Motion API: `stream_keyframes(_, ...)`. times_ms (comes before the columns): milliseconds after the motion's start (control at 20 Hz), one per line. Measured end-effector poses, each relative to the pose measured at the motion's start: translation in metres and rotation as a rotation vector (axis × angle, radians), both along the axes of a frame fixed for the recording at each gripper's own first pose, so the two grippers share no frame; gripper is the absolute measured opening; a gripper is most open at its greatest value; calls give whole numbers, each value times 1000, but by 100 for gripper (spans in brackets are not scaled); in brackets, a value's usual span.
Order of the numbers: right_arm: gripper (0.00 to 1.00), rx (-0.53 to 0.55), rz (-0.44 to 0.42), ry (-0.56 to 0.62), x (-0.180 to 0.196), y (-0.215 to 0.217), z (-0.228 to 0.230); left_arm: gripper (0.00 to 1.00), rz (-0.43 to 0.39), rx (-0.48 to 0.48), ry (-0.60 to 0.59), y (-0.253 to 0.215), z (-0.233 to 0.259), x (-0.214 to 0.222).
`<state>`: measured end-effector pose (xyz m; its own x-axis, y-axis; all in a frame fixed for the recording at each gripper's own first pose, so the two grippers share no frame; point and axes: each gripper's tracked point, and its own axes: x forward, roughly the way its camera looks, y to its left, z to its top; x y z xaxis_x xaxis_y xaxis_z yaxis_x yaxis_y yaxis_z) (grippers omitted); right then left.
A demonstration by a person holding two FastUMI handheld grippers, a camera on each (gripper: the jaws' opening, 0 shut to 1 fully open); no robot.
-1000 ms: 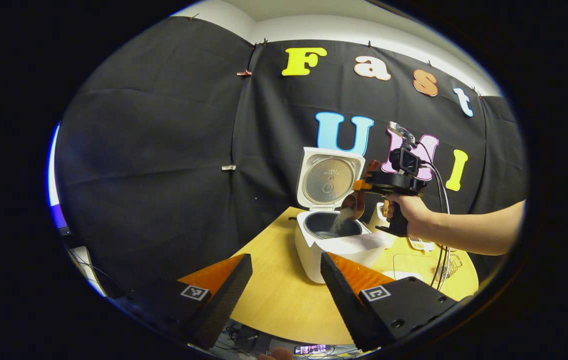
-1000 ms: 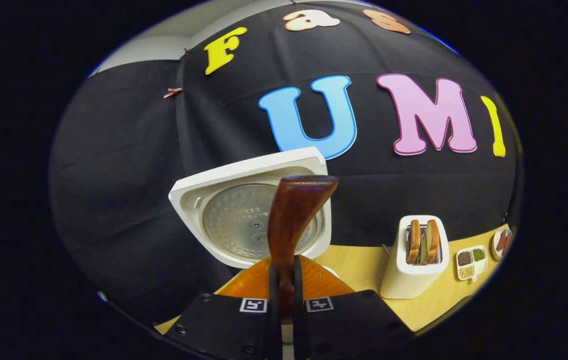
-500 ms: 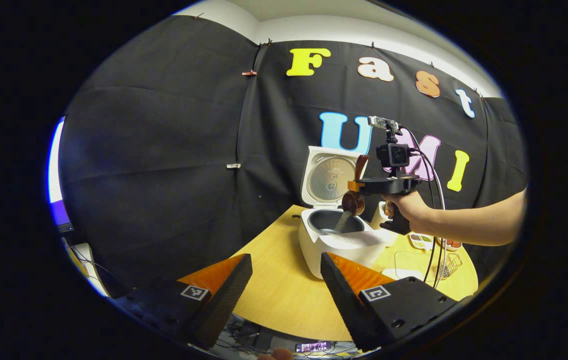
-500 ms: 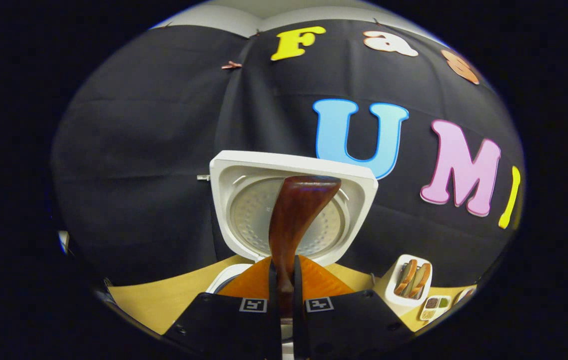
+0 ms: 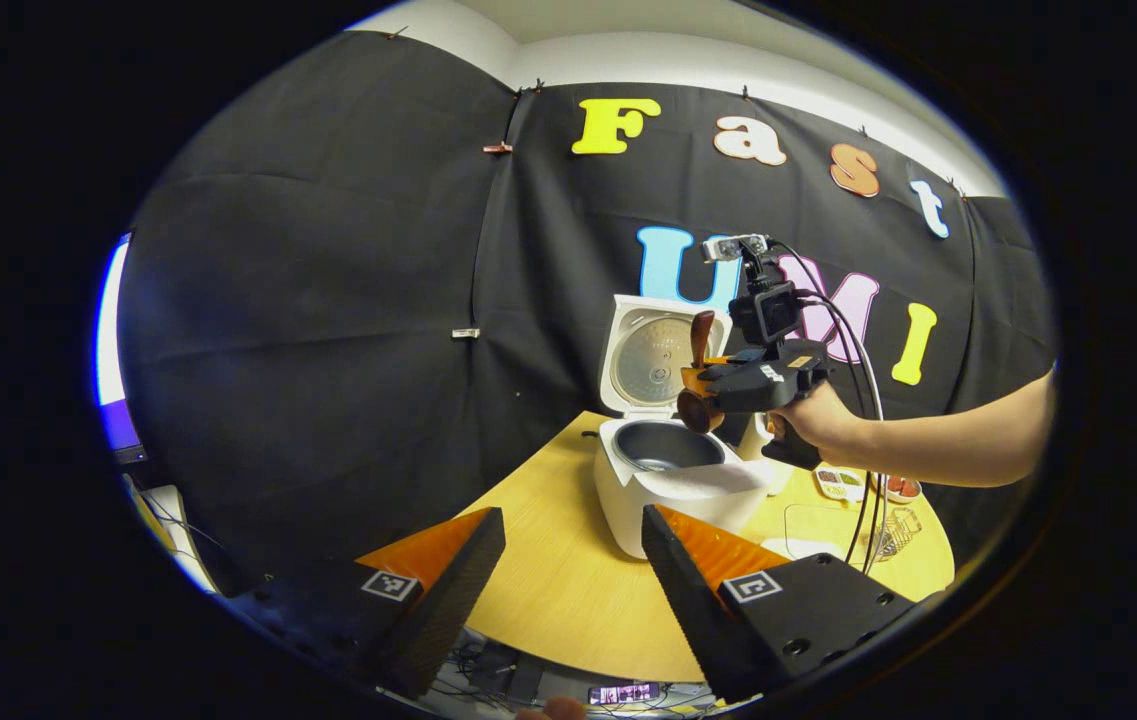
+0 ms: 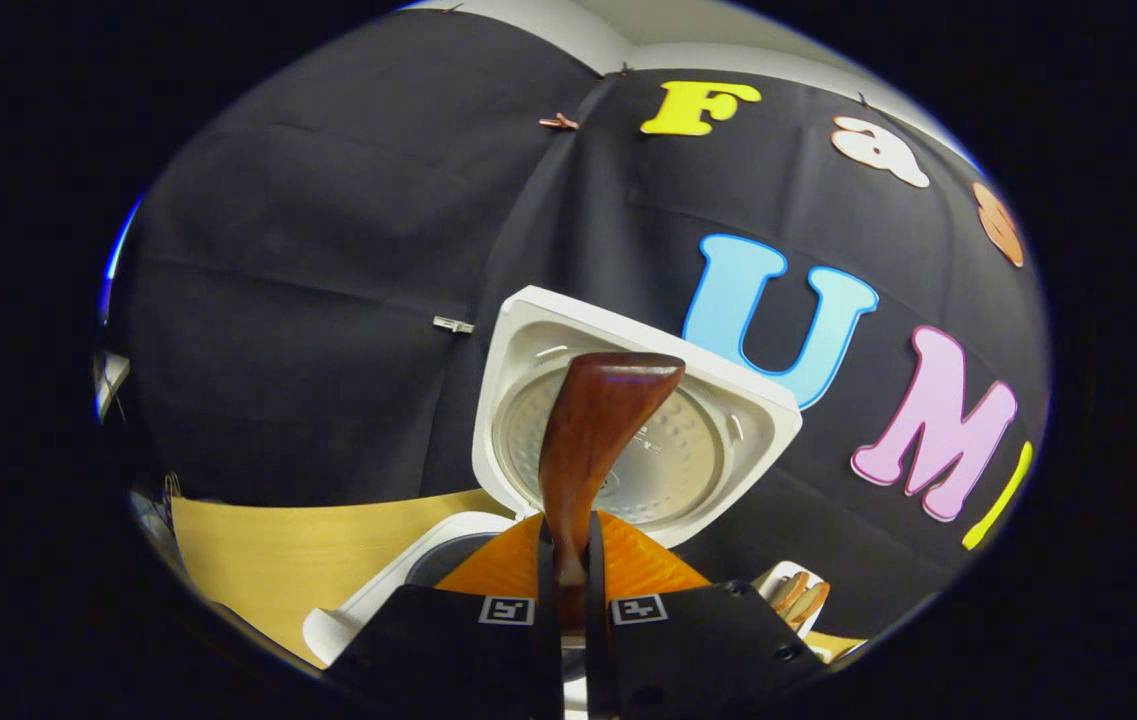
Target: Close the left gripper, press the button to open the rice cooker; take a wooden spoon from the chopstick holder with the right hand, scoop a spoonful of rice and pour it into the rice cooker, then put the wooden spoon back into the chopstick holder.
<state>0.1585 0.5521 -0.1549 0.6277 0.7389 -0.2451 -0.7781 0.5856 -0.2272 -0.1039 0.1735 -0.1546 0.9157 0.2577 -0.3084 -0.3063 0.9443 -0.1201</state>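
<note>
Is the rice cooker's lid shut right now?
No, the rice cooker has its lid standing straight up, so the dark pot inside shows in the left gripper view.

One rice cooker (image 5: 673, 470), one wooden spoon (image 6: 593, 440), two tongs (image 5: 568, 570) (image 6: 568, 640)

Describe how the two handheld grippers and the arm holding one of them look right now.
The left gripper has a black body with square black-and-white tag markers and two wedge-shaped fingers. The right gripper is a black pistol-grip unit with a small camera mounted on top and black cables looping down. The person's forearm is bare, with no sleeve visible.
</note>
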Motion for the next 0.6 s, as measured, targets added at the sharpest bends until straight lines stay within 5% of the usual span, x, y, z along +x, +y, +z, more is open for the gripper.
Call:
stream_keyframes(300,13,-39,35,-51,-8,-2,0,95,7,-4,6,0,-2,-3)
stream_keyframes(600,13,131,-59,165,3,-19,15,95,18,-5,9,-2,-3,-9)
